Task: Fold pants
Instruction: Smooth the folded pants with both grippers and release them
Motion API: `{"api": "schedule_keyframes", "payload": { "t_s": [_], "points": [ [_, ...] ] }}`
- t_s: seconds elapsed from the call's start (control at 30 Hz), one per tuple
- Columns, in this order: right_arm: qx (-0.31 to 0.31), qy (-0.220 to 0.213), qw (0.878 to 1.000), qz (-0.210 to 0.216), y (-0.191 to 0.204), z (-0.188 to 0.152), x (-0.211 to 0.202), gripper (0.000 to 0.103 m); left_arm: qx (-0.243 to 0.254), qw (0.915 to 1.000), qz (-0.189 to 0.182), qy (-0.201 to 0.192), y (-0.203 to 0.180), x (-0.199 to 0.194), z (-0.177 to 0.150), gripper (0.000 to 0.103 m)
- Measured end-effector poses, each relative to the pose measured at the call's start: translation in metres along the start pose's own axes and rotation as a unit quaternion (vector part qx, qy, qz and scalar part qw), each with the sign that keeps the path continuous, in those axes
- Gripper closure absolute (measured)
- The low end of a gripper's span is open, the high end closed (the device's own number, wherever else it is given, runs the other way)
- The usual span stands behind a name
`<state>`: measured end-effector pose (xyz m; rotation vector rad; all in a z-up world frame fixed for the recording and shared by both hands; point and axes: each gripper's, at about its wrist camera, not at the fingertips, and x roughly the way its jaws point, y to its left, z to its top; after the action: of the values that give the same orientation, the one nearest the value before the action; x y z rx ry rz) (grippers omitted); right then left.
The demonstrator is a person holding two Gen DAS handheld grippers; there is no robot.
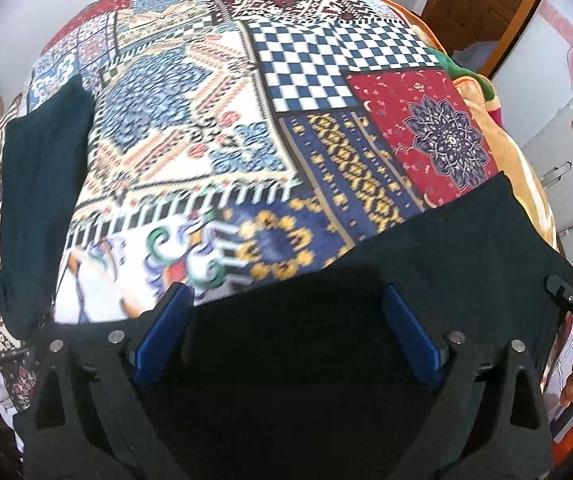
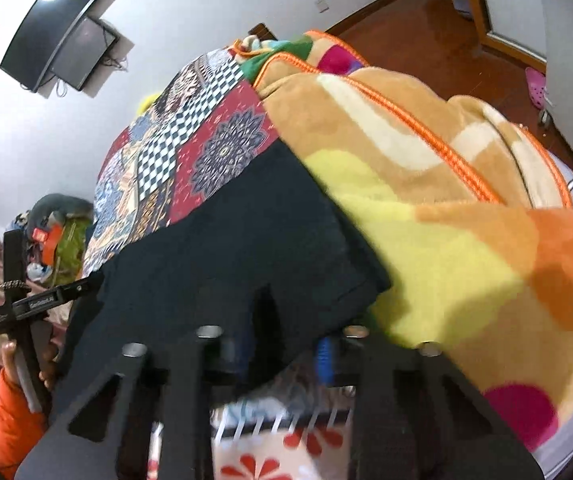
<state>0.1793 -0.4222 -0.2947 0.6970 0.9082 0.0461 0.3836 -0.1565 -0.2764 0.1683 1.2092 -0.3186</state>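
Note:
Dark pants (image 1: 426,248) lie across the near edge of a bed with a patchwork cover (image 1: 214,128). My left gripper (image 1: 286,300) hangs just above them, open wide, its blue pads (image 1: 166,328) on either side of the cloth and gripping nothing. In the right wrist view the pants (image 2: 246,240) run away from the camera, and their near hem drapes over my right gripper (image 2: 282,344). That gripper's fingers stand close together, shut on the hem, with one blue pad (image 2: 324,356) showing. A hand in an orange sleeve (image 2: 14,420) holds the left gripper's handle.
A dark teal cloth (image 1: 38,184) lies at the bed's left side. A thick orange and yellow fleece blanket (image 2: 446,208) is heaped along the pants' right edge. Screens (image 2: 54,28) hang on the wall. Wooden floor (image 2: 426,28) and pink slippers (image 2: 534,84) lie beyond the bed.

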Motion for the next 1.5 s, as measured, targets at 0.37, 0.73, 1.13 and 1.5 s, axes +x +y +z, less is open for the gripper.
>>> {"api": "schedule_keyframes", "payload": {
  "t_s": [0.37,0.73,1.13,1.5],
  "points": [
    [-0.098,-0.089,0.991,0.03,0.064,0.03,-0.051,0.097,0.015,0.9903,0.01,-0.137,-0.017,-0.099,-0.008,0.014],
    [-0.184,-0.123,0.97,0.098,0.167,0.03,-0.073,0.097,0.023,0.9753,0.009,-0.22,0.003,-0.19,-0.062,0.012],
    [-0.277,-0.011,0.947,0.163,0.265,-0.034,-0.003,0.097,-0.041,0.9716,0.029,-0.231,0.071,-0.212,-0.124,0.009],
    [-0.368,0.13,0.912,0.128,0.277,-0.12,0.068,0.092,-0.089,0.9775,0.028,-0.189,0.098,-0.183,-0.149,0.009]
  ]
}}
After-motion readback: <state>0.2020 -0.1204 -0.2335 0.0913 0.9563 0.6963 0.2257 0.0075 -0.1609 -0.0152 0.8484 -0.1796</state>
